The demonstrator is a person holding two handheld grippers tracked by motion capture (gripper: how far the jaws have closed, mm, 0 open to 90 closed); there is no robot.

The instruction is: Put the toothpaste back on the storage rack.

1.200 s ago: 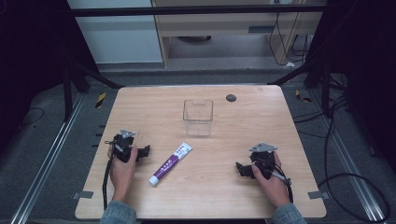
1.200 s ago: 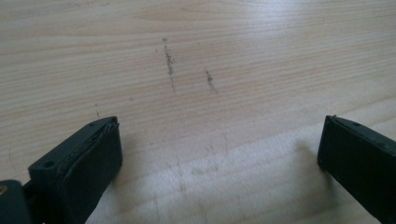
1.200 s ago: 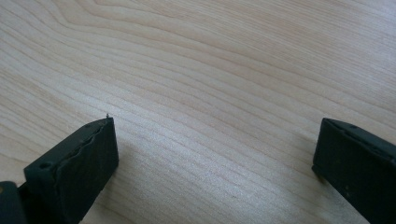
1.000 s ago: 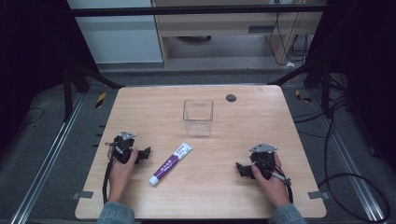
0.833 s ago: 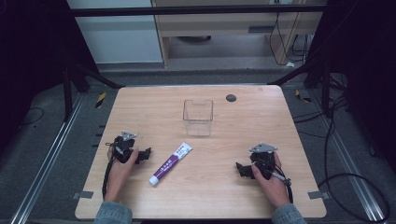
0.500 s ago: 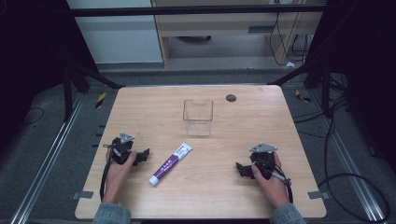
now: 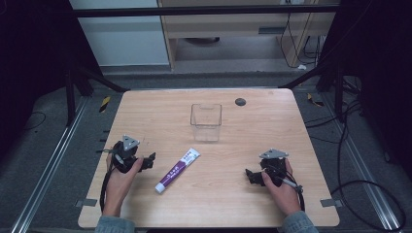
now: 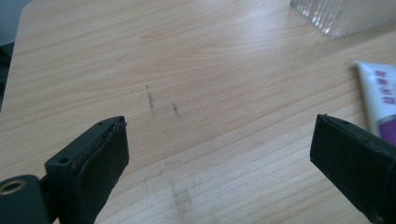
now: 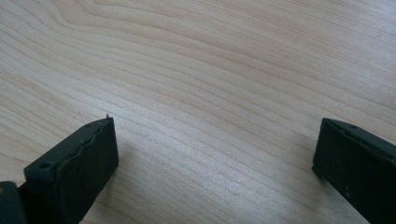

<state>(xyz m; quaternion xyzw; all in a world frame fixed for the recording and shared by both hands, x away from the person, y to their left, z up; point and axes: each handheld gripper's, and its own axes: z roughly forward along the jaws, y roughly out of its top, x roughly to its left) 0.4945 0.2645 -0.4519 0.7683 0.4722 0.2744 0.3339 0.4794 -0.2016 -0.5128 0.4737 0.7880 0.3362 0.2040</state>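
A white and purple tube [image 7: 177, 169] lies flat near the middle of the wooden table [image 7: 272, 121]. Beyond it stands a clear plastic box [image 7: 206, 122], upright and with nothing in it. My left gripper [image 7: 148, 160] rests low on the table just left of the tube, open, with only bare wood between its jaws. In the left gripper view the tube [image 8: 382, 91] shows at the right edge and the clear box [image 8: 341, 16] at the top right. My right gripper [image 7: 251, 176] sits at the front right, open over bare wood, far from the tube.
A small dark round disc [image 7: 240, 101] sits near the table's far edge. Metal frame rails [image 7: 53, 160] and cables [image 7: 359, 145] run along both sides on the floor. A cabinet [image 7: 233, 29] stands behind the table.
My left gripper has shifted slightly toward the front of the table and a little left. The right gripper, the tube and the box have stayed where they were.
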